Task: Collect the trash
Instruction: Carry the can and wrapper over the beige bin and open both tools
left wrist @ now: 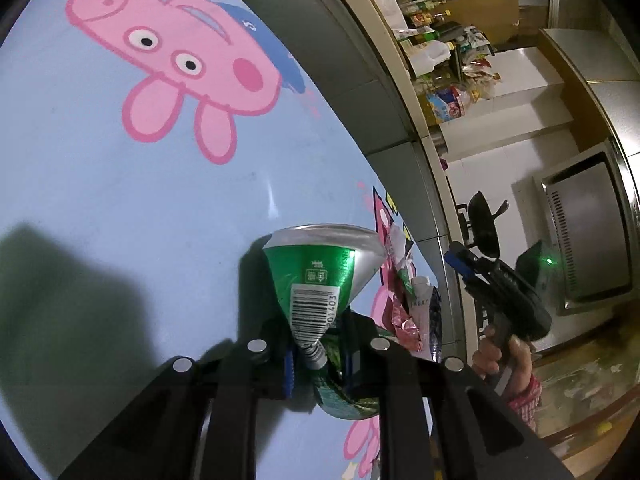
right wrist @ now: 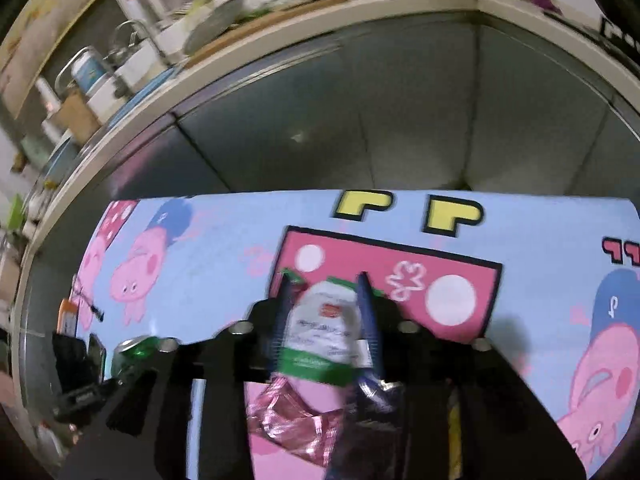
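Left wrist view shows the left gripper [left wrist: 320, 354] with its jaws clamped on the pinched waist of a crushed green and silver aluminium drink can [left wrist: 320, 276], which rests on the table. Just beyond the can lies a small heap of wrappers: a white and green plastic pouch [right wrist: 326, 332] and a crinkled pink foil wrapper [right wrist: 296, 416]. In the right wrist view the right gripper [right wrist: 326, 320] has its blue fingers apart, straddling the pouch without visibly pressing on it.

The can could twist or slip out if lifted, since the grip sits on a narrow crumpled fold with the wide end unsupported. The pouch is thin and slick, so closing on it may catch only an edge, or drag the foil wrapper along.

Everything lies on a light blue table cover printed with pink cartoon pigs [left wrist: 120, 184]. Behind it runs a grey cabinet front under a pale counter edge [right wrist: 320, 16], crowded with bottles, packets and a black wok
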A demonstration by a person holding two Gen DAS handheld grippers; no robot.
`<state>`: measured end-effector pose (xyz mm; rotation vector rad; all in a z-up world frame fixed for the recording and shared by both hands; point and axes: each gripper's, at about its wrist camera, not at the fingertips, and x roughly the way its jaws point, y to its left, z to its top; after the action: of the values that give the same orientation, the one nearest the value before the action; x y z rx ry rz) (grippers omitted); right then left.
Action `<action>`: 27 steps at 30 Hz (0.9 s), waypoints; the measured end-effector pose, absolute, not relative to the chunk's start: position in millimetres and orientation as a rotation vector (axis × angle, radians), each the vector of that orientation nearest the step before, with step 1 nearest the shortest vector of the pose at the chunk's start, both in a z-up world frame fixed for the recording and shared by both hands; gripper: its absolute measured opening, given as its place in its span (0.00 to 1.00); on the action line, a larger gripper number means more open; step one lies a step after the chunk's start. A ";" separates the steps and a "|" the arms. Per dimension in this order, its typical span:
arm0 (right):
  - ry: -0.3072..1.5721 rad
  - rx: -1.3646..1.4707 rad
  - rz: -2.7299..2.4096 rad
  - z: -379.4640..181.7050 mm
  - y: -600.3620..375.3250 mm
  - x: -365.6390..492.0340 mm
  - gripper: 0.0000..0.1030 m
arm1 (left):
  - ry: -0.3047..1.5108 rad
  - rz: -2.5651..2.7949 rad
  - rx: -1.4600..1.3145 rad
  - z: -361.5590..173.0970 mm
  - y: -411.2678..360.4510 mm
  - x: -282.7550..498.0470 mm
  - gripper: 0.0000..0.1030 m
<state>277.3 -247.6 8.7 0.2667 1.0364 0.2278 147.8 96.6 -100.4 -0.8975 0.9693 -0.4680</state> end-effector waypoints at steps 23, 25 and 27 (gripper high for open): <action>1.052 -0.594 0.412 -42.9 -122.6 153.0 0.01 | 1.008 -0.494 -0.758 -83.3 82.7 115.6 0.16; 1.025 -0.530 0.455 -33.0 -121.2 142.7 0.01 | 1.010 -0.498 -0.744 -79.3 80.3 111.0 0.14; 0.999 -0.429 0.504 -15.0 -125.3 129.9 0.01 | 1.010 -0.508 -0.732 -75.9 78.0 106.3 0.13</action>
<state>129.9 -125.3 -15.0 -0.4292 0.9988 0.5042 106.3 78.0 -75.9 -0.7323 1.0103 -0.5082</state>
